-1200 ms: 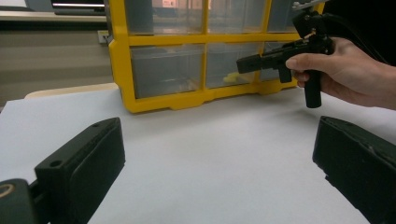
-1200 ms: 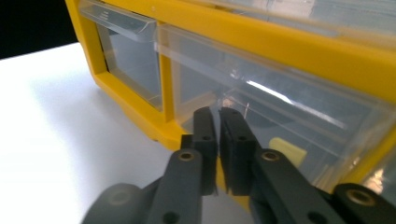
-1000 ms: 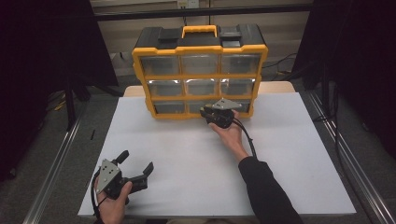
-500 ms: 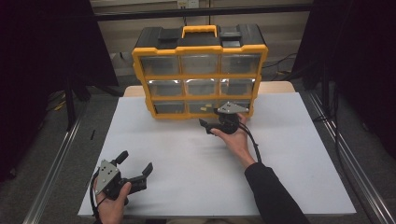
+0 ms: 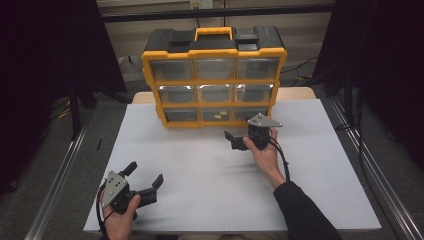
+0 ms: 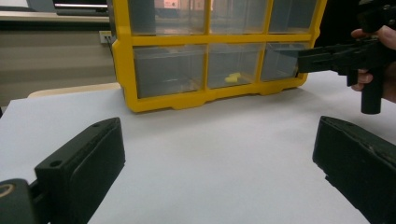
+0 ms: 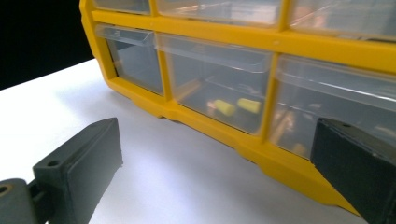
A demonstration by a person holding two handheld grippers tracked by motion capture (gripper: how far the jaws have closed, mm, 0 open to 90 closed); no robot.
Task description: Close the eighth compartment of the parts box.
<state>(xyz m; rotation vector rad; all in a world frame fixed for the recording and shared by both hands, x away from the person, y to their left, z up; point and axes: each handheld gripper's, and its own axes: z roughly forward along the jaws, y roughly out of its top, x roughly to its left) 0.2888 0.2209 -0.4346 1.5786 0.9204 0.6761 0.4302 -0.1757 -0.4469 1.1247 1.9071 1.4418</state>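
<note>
While the big yellow plastic box with clear little drawers (image 5: 214, 82) stands upright at the far side of the white desk (image 5: 200, 170), the right hand-held gripper (image 5: 239, 140) hangs just in front of its bottom row. A hand (image 5: 265, 152) holds this hand-held gripper from behind, and a black cable (image 5: 282, 157) runs back along the dark sleeve (image 5: 305, 212). Its jaws are spread wide apart and hold nothing. They point at the box from the right, near the bottom middle drawer (image 7: 212, 79). In the right gripper view, two small yellow pieces (image 7: 236, 107) lie inside that clear drawer. I think there are small things in the drawer next to it too, but the plastic is too blurry to be sure. All the drawers look pushed in.

The left hand-held gripper (image 5: 142, 185) is at the near left corner of the desk, well apart from the box. Another hand (image 5: 120, 215) holds it low, just above the white top. Its jaws are wide apart too, with nothing between them. A grey three-cornered plate (image 5: 114, 182) sits on top of it. In the left gripper view, the yellow box stands ahead, and the right hand-held gripper shows at the far right edge.

The box has a black lid with a yellow handle (image 5: 214, 34) on top.
</note>
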